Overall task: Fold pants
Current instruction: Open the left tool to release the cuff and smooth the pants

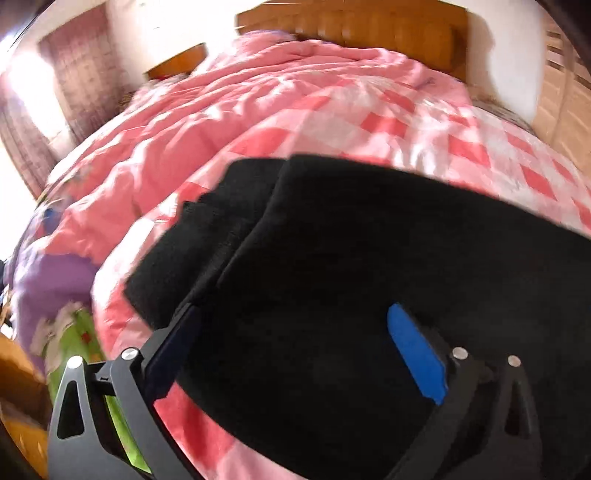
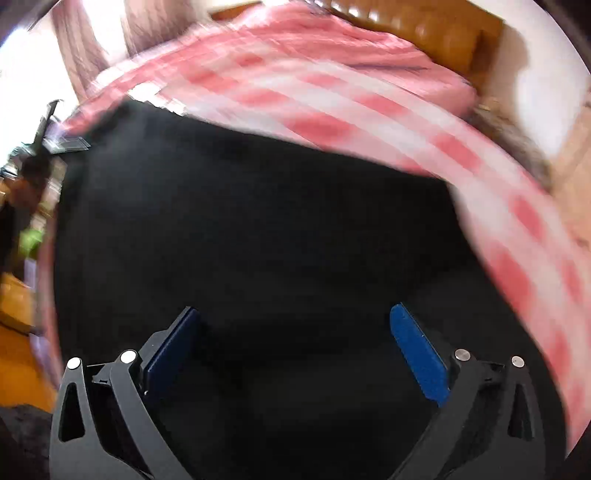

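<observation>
Black pants [image 1: 332, 240] lie folded in layers on a pink and white checked bed cover [image 1: 369, 122]. My left gripper [image 1: 295, 317] is open just above the near part of the pants, its blue pads [image 1: 417, 354] spread wide with nothing between them. In the right wrist view the pants [image 2: 240, 203] fill most of the frame. My right gripper [image 2: 295, 317] is open over them, its blue pads [image 2: 421, 354] wide apart and empty. The right wrist view is blurred.
A plain pink duvet [image 1: 221, 96] is bunched at the far left of the bed. A wooden headboard [image 1: 369, 33] stands at the back. A purple and green cloth [image 1: 59, 295] hangs at the bed's left edge. Wooden floor [image 2: 18, 332] shows on the left.
</observation>
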Demonstrator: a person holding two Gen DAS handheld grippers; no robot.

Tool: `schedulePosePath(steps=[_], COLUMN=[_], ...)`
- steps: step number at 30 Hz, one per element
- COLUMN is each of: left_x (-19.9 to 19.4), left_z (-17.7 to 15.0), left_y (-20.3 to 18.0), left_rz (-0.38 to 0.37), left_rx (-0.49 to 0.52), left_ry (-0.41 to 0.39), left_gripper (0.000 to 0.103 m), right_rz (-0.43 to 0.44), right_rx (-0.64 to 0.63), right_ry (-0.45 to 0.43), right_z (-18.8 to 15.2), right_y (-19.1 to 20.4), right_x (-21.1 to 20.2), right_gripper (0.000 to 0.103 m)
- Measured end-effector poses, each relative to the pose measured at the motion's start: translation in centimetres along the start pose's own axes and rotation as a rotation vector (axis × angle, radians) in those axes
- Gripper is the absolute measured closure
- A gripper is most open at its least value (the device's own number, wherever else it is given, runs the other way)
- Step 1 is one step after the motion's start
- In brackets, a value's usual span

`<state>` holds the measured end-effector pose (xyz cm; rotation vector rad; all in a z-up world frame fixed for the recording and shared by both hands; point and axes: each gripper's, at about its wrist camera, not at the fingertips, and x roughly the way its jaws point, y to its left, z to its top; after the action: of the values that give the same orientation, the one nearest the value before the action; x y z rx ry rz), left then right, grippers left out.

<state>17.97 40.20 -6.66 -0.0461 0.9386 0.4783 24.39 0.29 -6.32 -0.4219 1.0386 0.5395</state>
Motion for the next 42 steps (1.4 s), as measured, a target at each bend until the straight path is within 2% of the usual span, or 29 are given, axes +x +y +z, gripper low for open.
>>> schedulePosePath(steps=[1,3,5,7,11,13,15,16,17,18,19,20,22,23,25,26,28,30,34,37,40,42], left_x=[-1.0,-4.7,-7.8,-10.3,-14.2,-14.5,-13.7,-13.6,-13.2,-13.0,-12.6,-12.8,-14.2,-15.2,-16.6,-16.9,-16.8,-16.6,-15.9,-15.3,-15.1,-15.0], left_z=[-0.2,-0.5,-1.4,-2.9,-7.0,-9.0,-11.0,-11.6,-11.5,-11.4,-11.0,-10.9,-11.4,-11.9,-13.0,-13.5,-14.3,-14.8,-14.5,-14.0,-13.9,-13.8], left_y=[-0.4,-2.6,-6.7,-11.6,-21.3,-24.6,-27.0,-27.1,-26.8,-26.6,-26.1,-25.8,-25.8,-25.8,-26.6,-27.1,-27.8,-27.8,-27.7,-27.6,-27.5,-27.5], left_rz=[0.001,-0.087,-0.194,-0.287,-0.435,-0.452,-0.418,-0.393,-0.399,-0.424,-0.452,-0.448,-0.407,-0.417,-0.450,-0.436,-0.405,-0.406,-0.425,-0.434,-0.439,-0.447], left_rx=[-0.018,-0.016,0.048,0.169,0.411,0.500,0.577,0.567,0.538,0.508,0.463,0.444,0.466,0.479,0.508,0.522,0.544,0.526,0.511,0.504,0.494,0.484], left_ry=[-0.012,-0.088,-0.131,-0.140,-0.156,-0.139,-0.105,-0.136,-0.127,-0.096,-0.033,-0.015,-0.067,-0.086,-0.100,-0.113,-0.120,-0.113,-0.099,-0.093,-0.089,-0.084], left_gripper=[0.007,0.006,0.006,0.006,0.006,0.006,0.004,0.001,0.001,0.001,0.001,0.001,0.002,0.002,0.002,0.002,0.002,0.002,0.002,0.002,0.001,0.001], right_rz=[-0.056,-0.028,-0.019,-0.079,-0.098,-0.086,-0.101,-0.060,-0.035,-0.028,-0.028,-0.033,-0.065,-0.084,-0.095,-0.095,-0.095,-0.102,-0.109,-0.150,-0.076,-0.071], right_rx=[0.013,0.054,0.095,0.126,0.185,0.208,0.200,0.246,0.275,0.285,0.296,0.310,0.308,0.293,0.295,0.303,0.268,0.274,0.286,0.310,0.303,0.297], right_ry=[-0.016,-0.062,-0.082,-0.076,-0.072,-0.029,0.009,-0.040,-0.053,-0.064,-0.067,-0.074,-0.087,-0.102,-0.114,-0.101,-0.132,-0.122,-0.114,-0.091,-0.170,-0.145], right_z=[-0.7,-2.2,-3.9,-5.7,-8.5,-10.5,-12.3,-13.7,-14.7,-15.7,-16.4,-16.7,-17.2,-17.5,-18.1,-18.6,-20.0,-21.1,-21.7,-20.7,-19.5,-19.1], right_y=[-0.3,-0.9,-1.8,-2.7,-3.7,-4.7,-4.9,-5.6,-6.2,-6.6,-6.7,-6.6,-5.9,-5.4,-5.1,-5.3,-5.2,-5.4,-5.2,-4.4,-3.6,-3.6], right_x=[-1.2,-3.5,-5.1,-6.1,-7.5,-6.9,-6.1,-6.6,-7.1,-7.8,-8.5,-9.0,-10.2,-10.9,-11.3,-10.8,-10.1,-10.5,-10.8,-11.9,-13.5,-12.4], right_gripper=[0.005,0.005,0.005,0.005,0.005,0.005,0.005,0.005,0.005,0.005,0.005,0.005,0.005,0.005,0.005,0.005,0.004,0.004,0.005,0.005,0.005,0.005])
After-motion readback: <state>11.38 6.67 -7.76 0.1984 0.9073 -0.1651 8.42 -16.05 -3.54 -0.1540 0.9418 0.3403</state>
